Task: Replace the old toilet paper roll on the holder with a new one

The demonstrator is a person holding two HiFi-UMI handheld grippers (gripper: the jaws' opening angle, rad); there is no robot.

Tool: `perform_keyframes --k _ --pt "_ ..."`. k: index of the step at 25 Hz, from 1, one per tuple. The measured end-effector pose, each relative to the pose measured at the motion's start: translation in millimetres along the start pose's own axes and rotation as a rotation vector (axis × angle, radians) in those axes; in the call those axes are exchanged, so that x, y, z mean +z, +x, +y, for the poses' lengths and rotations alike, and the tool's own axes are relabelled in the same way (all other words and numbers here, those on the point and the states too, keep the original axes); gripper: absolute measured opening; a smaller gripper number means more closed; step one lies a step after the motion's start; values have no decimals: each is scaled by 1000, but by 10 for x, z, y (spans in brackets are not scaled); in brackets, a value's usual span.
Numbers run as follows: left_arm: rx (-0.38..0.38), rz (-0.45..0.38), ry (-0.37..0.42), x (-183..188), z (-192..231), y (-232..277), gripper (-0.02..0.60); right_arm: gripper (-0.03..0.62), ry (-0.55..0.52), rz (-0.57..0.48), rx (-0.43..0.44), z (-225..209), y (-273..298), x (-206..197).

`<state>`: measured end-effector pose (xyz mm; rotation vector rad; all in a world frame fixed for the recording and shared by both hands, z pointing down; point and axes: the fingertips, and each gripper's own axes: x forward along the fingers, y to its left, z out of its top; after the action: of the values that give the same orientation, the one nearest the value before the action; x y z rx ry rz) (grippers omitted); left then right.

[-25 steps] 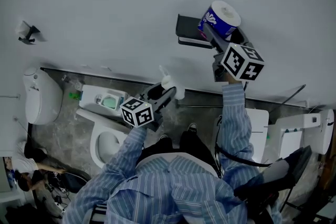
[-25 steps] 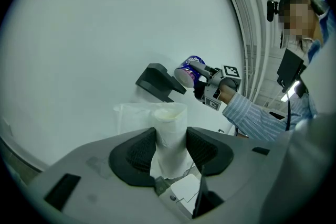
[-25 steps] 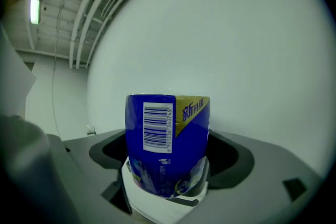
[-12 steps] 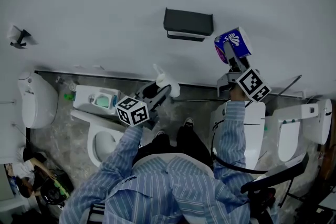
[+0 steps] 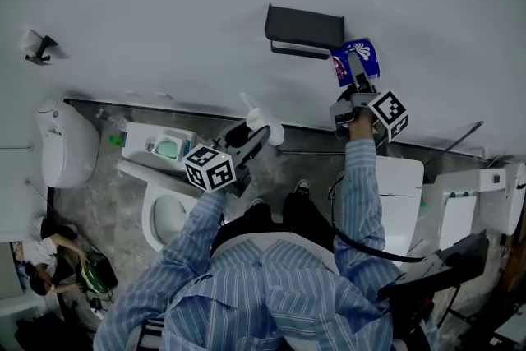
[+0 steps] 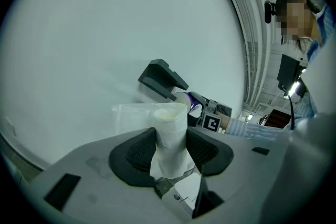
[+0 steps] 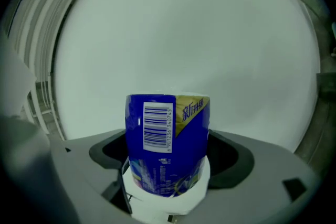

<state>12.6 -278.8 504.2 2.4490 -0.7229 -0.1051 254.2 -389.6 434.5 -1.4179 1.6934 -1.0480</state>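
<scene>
Toilet (image 5: 164, 214) sits on the floor well below and left of the holder (image 5: 304, 29), which is a dark bracket fixed to the pale wall (image 5: 164, 12). The left arm, in a striped sleeve (image 5: 193, 234), angles up from the torso toward the wall with the forearm slanted right. The left gripper (image 5: 256, 131) lies below and left of the holder, well apart from it, its marker cube (image 5: 211, 168) at the rear. In the left gripper view its pads are clamped on the old roll (image 6: 170, 136), a slim, nearly spent white tube standing upright between them, with a loose sheet of paper hanging off its left side. The holder (image 6: 160, 78) shows beyond it on the wall. The right arm reaches higher and straighter, sleeve running almost vertically up to the right gripper (image 5: 355, 71), which sits just below the holder's right end. This gripper is closed on the new roll (image 5: 353, 60), still in its blue printed wrapper. The roll sits just beside the holder's lower right corner; contact cannot be told. In the right gripper view the new roll (image 7: 167, 144) fills the gap between the jaws, barcode toward the camera, with bare wall behind it.
</scene>
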Motion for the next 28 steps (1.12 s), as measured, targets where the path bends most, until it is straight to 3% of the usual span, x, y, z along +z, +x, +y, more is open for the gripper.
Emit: perform_keyframes --k 12,17,22,25,28 --pt "66 -43 -10 17 87 -203 181 436 210 15 44 -127 173 -115" --pt "65 -48 -14 64 117 -262 181 437 299 41 76 -103 225 -381" --pt "70 -48 -31 26 197 -372 181 436 263 147 130 157 369 -864" --pt "72 -53 -38 -2 208 -390 181 436 208 220 120 277 444 -1121" --pt "73 -68 -44 -6 189 -426 181 436 204 225 103 322 474 -1217"
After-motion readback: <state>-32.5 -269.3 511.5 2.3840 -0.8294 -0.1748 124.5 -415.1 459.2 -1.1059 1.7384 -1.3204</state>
